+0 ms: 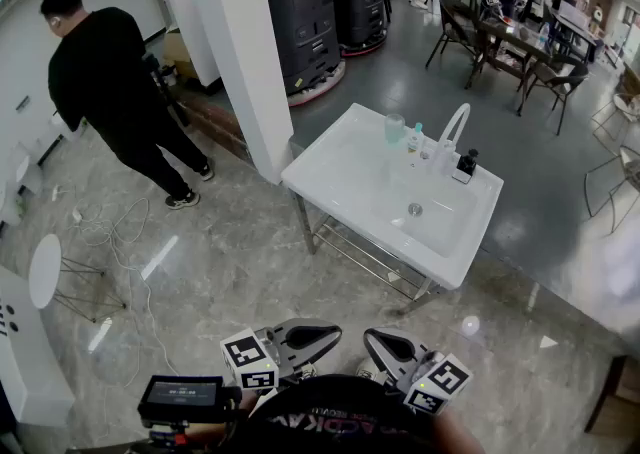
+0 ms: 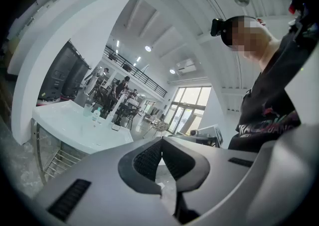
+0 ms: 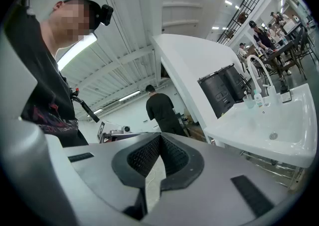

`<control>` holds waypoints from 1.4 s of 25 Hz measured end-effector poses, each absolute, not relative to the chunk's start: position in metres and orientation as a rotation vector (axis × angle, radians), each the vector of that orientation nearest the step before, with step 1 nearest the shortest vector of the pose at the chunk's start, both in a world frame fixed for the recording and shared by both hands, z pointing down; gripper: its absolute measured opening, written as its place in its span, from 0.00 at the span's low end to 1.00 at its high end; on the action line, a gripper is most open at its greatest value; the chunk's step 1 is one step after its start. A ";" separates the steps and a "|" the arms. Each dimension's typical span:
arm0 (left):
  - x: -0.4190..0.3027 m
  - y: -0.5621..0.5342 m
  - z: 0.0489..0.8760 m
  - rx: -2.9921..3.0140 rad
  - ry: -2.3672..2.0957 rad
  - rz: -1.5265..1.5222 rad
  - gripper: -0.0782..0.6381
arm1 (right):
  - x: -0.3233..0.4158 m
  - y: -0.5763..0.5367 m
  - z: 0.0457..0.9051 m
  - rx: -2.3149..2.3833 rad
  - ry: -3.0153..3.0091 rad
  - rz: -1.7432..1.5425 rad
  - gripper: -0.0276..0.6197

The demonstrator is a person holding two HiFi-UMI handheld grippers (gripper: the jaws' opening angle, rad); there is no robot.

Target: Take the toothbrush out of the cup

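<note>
White sink on a metal frame stands mid-room, with pale marble floor near it and a white pillar at its left. The cup sits on the sink's far rim, left of a small bottle and the faucet. The toothbrush is too small to make out. Left gripper and right gripper are level and well short of the sink, jaws closed tip to tip, holding nothing. Bare floor lies between them and the sink's near edge. Person in black at far left, cables near their feet.
</note>
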State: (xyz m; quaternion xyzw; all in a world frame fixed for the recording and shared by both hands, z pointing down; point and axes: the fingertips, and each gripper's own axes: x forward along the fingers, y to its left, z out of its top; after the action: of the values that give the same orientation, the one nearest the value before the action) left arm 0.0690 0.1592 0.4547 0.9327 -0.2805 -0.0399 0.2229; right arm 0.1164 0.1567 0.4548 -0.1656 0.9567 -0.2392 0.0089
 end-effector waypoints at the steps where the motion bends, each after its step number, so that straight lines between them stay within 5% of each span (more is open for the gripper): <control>1: 0.069 0.159 0.455 2.575 -0.775 -0.112 0.12 | 0.116 0.157 0.456 -0.518 2.992 -0.745 0.05; 35: 0.035 0.164 0.456 2.578 -0.784 -0.117 0.12 | 0.093 0.154 0.448 -0.532 2.918 -0.790 0.05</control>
State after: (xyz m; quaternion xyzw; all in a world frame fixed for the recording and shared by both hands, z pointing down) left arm 0.0349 0.1641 0.4565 0.9323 -0.2835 -0.0422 0.2205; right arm 0.0930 0.1539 0.4480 -0.1734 0.9500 -0.2571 0.0362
